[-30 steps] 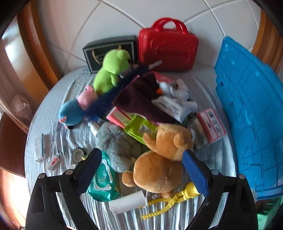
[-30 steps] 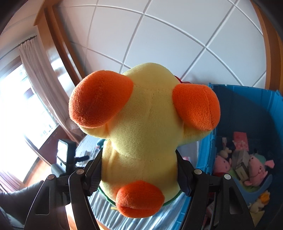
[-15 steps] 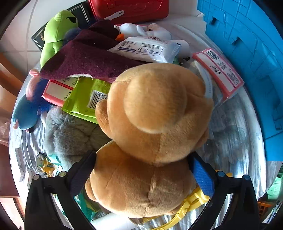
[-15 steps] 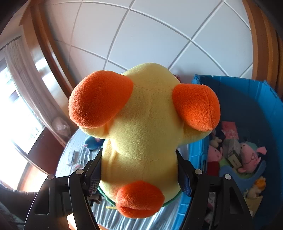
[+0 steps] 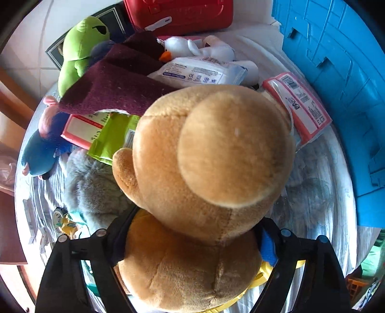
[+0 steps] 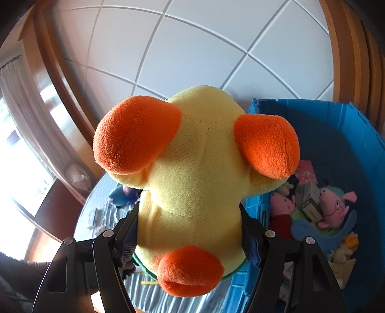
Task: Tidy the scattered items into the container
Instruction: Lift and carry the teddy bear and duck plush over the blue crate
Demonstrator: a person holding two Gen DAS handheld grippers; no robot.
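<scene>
Gripping brown teddy bear (image 5: pixel 211 168) between hand-held gripper (image 5: pixel 192 243)

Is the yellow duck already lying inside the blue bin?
No, the yellow duck is clamped in the right hand-held gripper, up in the air beside the blue bin.

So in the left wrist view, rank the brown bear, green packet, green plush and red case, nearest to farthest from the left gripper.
1. Brown bear, clamped in the left gripper.
2. Green packet, just beyond, left.
3. Green plush, far left.
4. Red case, top, at the far edge.
</scene>
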